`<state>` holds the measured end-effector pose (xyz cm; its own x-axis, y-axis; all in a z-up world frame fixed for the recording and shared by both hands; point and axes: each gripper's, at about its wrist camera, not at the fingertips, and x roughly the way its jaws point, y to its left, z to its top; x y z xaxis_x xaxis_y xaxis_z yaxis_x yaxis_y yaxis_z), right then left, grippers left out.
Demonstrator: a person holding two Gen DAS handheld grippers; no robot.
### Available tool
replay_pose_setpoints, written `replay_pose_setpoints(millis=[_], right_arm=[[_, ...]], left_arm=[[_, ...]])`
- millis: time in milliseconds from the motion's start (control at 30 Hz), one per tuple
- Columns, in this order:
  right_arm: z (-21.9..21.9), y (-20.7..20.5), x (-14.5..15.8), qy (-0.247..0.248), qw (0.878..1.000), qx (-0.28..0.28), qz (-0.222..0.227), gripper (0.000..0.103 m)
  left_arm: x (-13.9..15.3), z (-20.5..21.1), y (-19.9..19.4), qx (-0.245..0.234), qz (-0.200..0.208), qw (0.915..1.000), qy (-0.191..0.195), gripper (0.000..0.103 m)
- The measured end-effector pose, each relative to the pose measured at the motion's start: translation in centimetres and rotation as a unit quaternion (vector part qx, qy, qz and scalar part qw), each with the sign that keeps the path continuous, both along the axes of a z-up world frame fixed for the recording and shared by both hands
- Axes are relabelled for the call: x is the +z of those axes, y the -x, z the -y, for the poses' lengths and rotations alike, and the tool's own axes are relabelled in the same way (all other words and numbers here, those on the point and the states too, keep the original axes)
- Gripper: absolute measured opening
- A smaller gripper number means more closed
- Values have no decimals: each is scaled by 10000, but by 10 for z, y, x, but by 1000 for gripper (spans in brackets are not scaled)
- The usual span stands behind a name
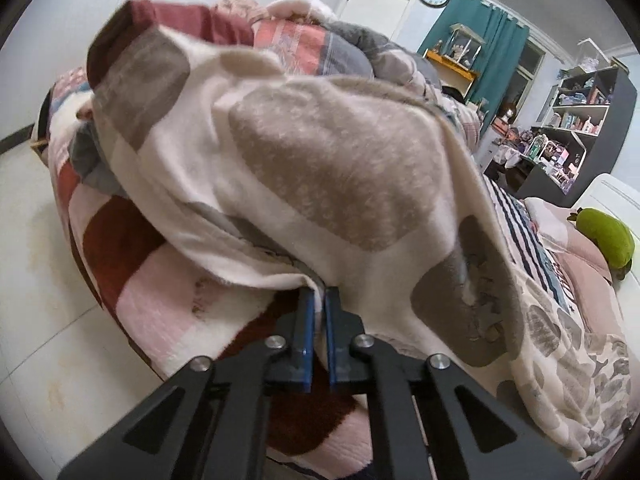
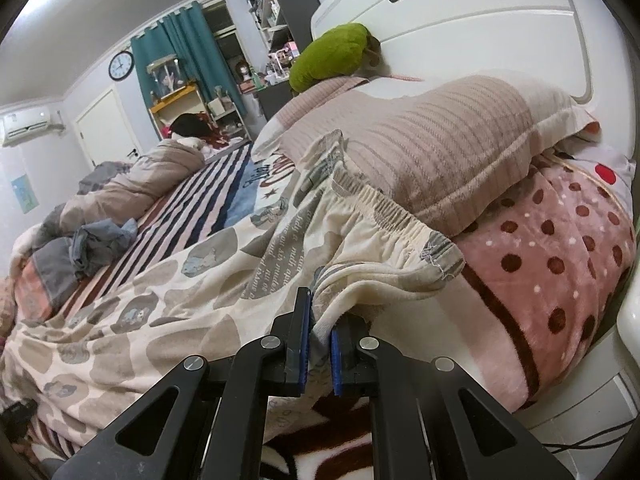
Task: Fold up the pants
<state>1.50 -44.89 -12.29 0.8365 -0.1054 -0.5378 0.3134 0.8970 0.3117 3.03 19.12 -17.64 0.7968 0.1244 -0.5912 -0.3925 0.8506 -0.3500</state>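
While both jaws are clenched on cloth, the left gripper (image 1: pixel 319 300) pinches a hem of the cream, grey-spotted pants (image 1: pixel 320 168) — the leg billows up toward twelve o'clock. The right gripper (image 2: pixel 320 320) grips beside the elastic waistband (image 2: pixel 384 216); the striped pillow (image 2: pixel 440 152) lies at one o'clock.

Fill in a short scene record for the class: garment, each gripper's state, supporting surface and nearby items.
garment: cream pants with grey-brown patches, partly lifted
left gripper: shut on pants edge
right gripper: shut on pants near the elastic waistband
surface: bed with pink blanket
nearby: striped pillow, green plush toy
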Motion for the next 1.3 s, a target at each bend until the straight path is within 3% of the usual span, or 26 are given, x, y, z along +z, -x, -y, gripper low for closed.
replay_pose_setpoints(millis=[433,567,767,1000,1300], right_arm=[[-3,-11,50,288,9960,629,569,2],[-1,-29,65,355,9936,860,635,2],[2,-71,81,502,9897,1201,592,2],[10,-127,79,671,9889,1274,365,2],[21,-194,55,808,9897,1171,-156,2]], left_arm=[[88,9,25,-128,970,9929,-678,2],[126,12,6,-344,1255,9867,-973,2],[164,21,-49,-560,1334,9774,-1542,2],[165,28,-125,-791,1038,9760,-1746,2],[128,22,-218,-863,375,9806,-1717,2]])
